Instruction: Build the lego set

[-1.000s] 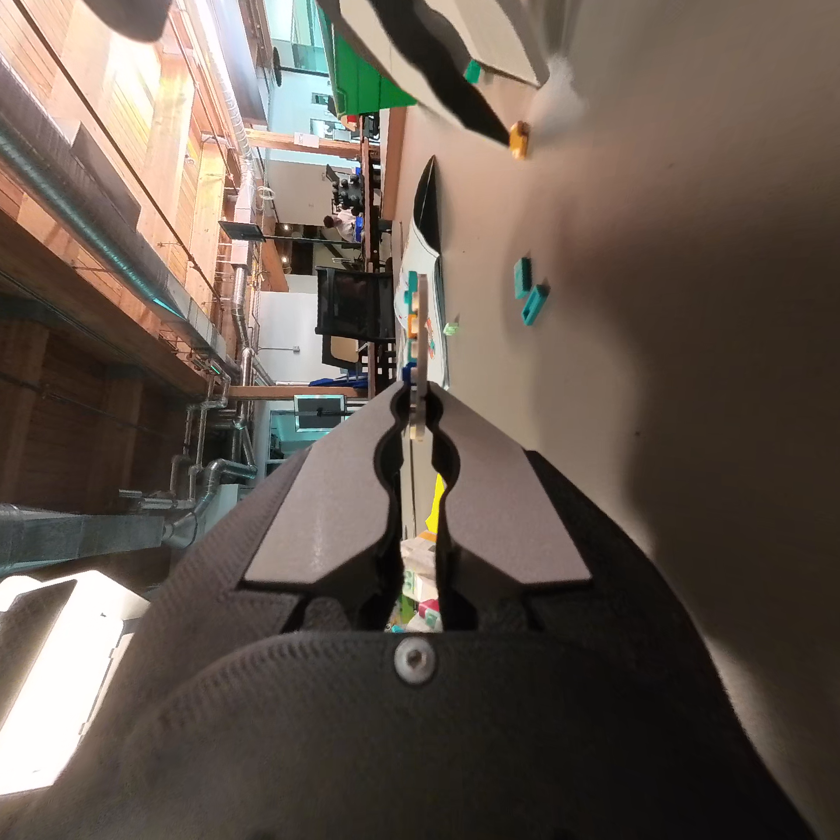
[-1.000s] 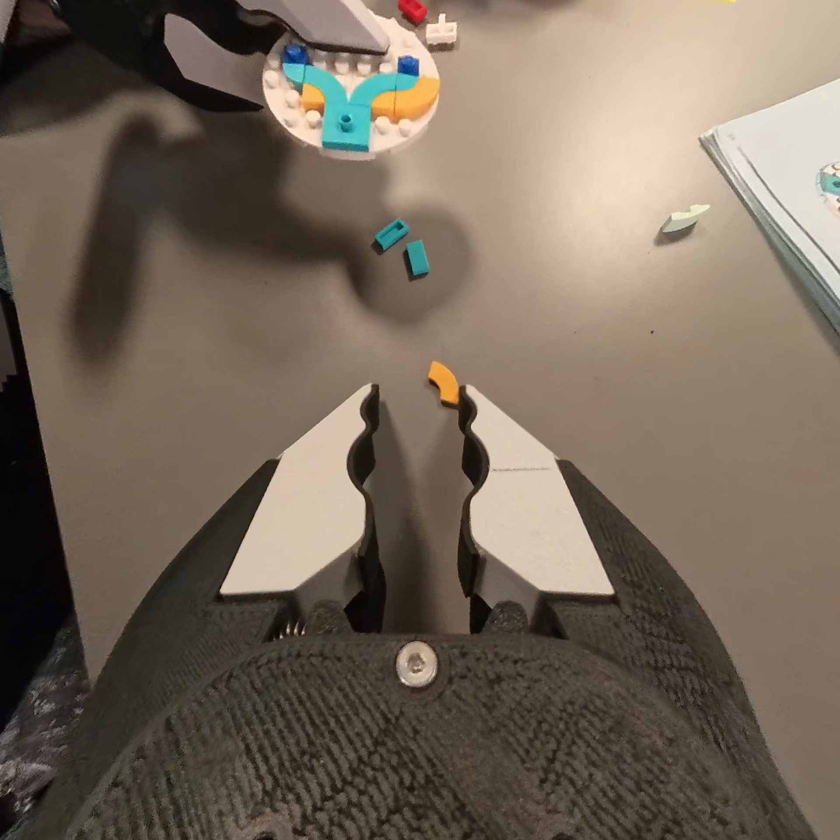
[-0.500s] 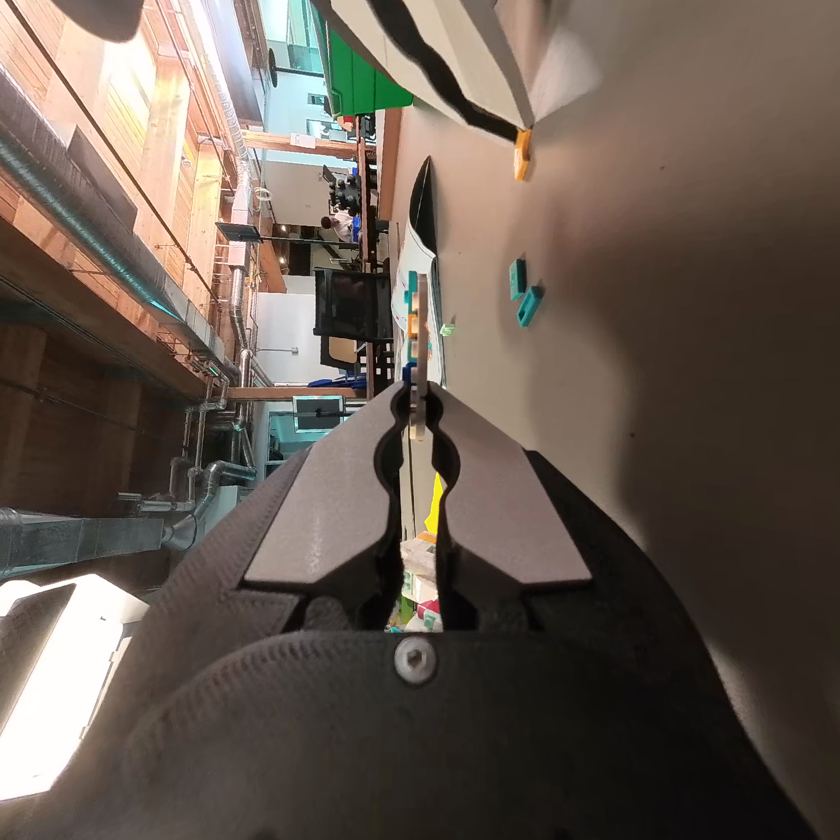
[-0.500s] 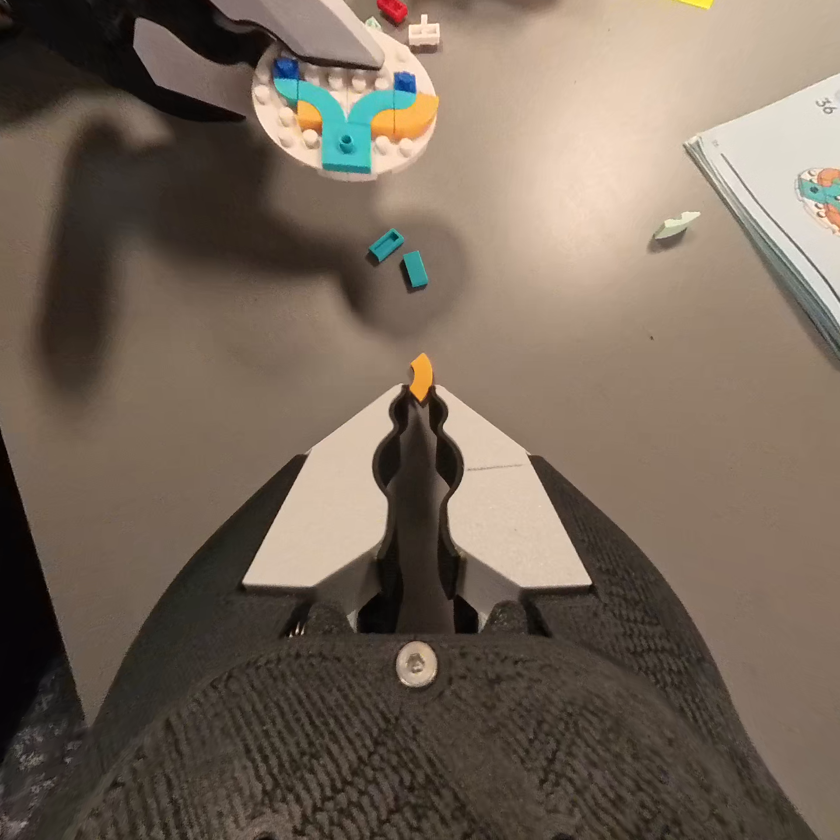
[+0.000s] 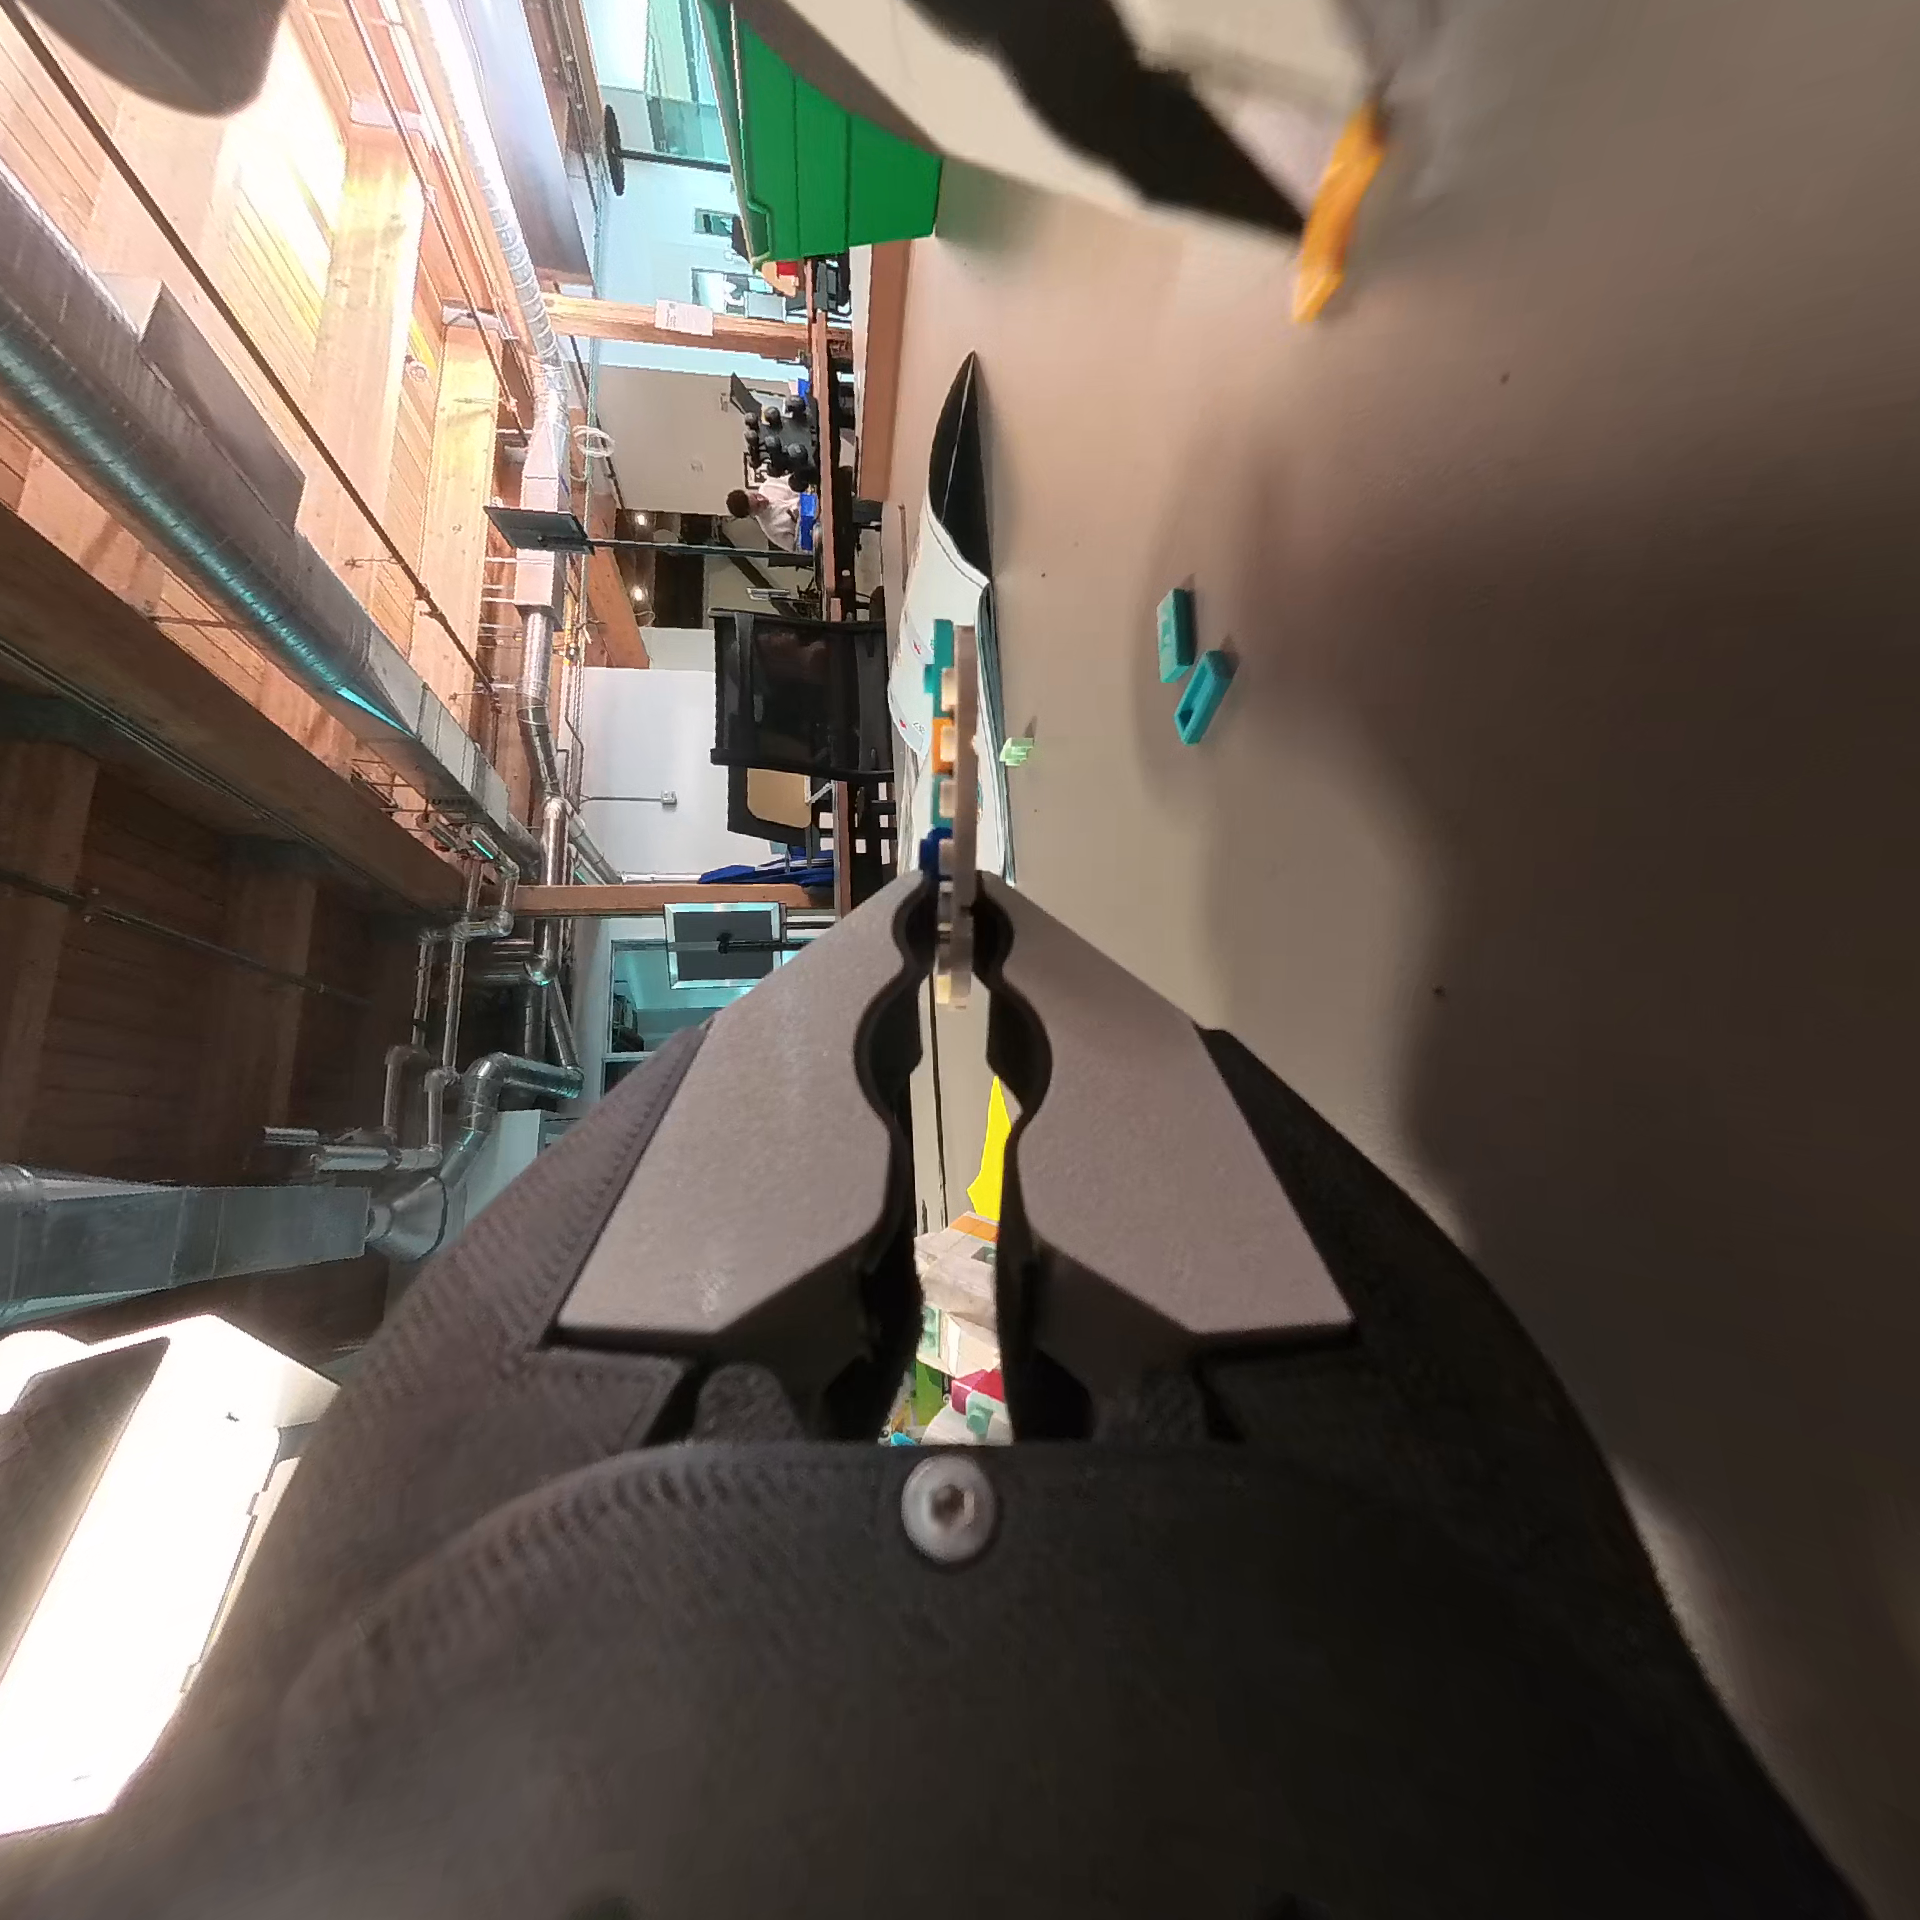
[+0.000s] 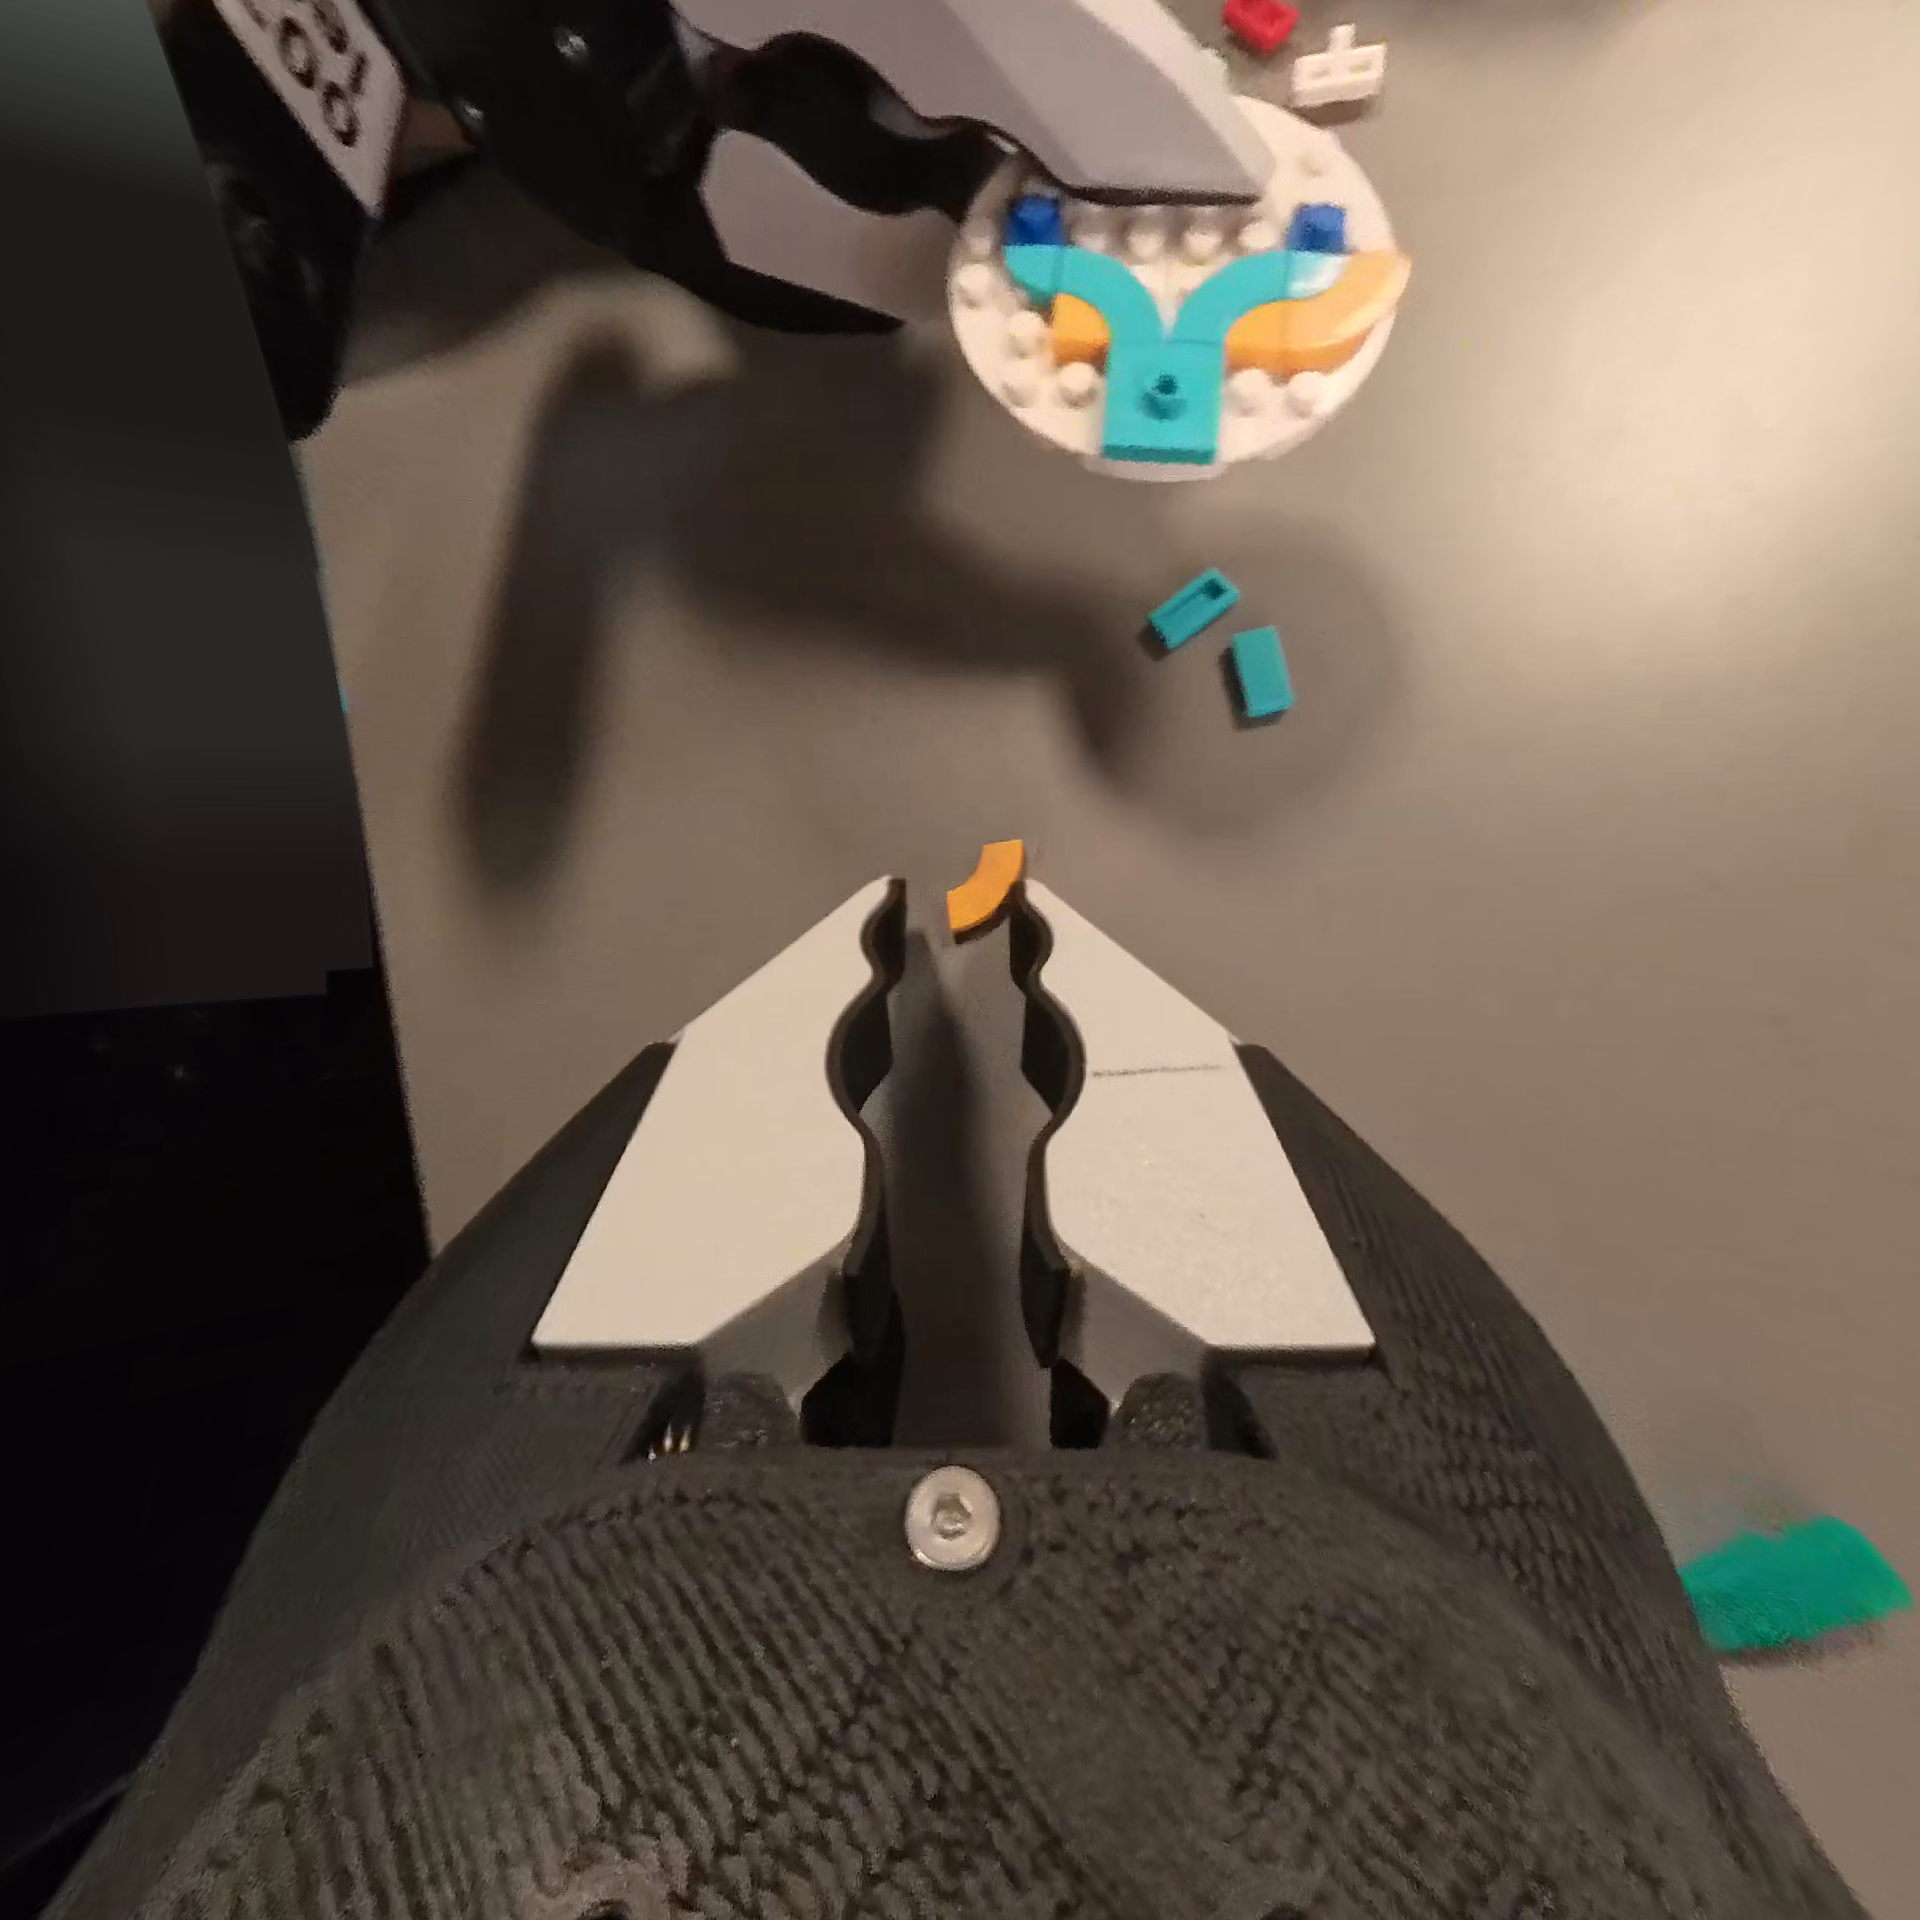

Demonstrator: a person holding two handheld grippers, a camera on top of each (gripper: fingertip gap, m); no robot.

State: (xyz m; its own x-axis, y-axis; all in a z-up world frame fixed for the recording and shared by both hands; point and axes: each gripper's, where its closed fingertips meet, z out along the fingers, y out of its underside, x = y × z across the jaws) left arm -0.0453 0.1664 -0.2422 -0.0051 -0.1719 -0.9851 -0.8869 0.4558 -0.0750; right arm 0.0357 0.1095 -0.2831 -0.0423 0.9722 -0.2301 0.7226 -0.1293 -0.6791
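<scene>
My left gripper (image 5: 956, 920) is shut on the rim of a round white studded plate (image 5: 964, 727), which I see edge-on. In the right wrist view the plate (image 6: 1283, 421) is held above the grey table and carries a teal Y shape (image 6: 1158, 348), orange curves and two blue studs, with the left gripper (image 6: 1049, 223) clamped on its far-left rim. My right gripper (image 6: 961, 894) is shut on a small orange curved piece (image 6: 985, 883), short of the plate. The piece also shows blurred in the left wrist view (image 5: 1335, 223).
Two loose teal bricks (image 6: 1193, 608) (image 6: 1260, 670) lie on the table between the grippers. A red brick (image 6: 1257, 21) and a white piece (image 6: 1340, 68) lie beyond the plate. A blurred green thing (image 6: 1797, 1595) is at the lower right. The table edge (image 6: 343, 727) runs down the left. About 11 cm separates my left fingertips from my right. Measured from the fingertips, the red brick (image 6: 1257, 21) is 11 cm or so from the left gripper and 20 cm from the right.
My right gripper closed on the orange curved piece, lifted it and carried it toward the plate. The left gripper still holds the plate, hardly moved.
</scene>
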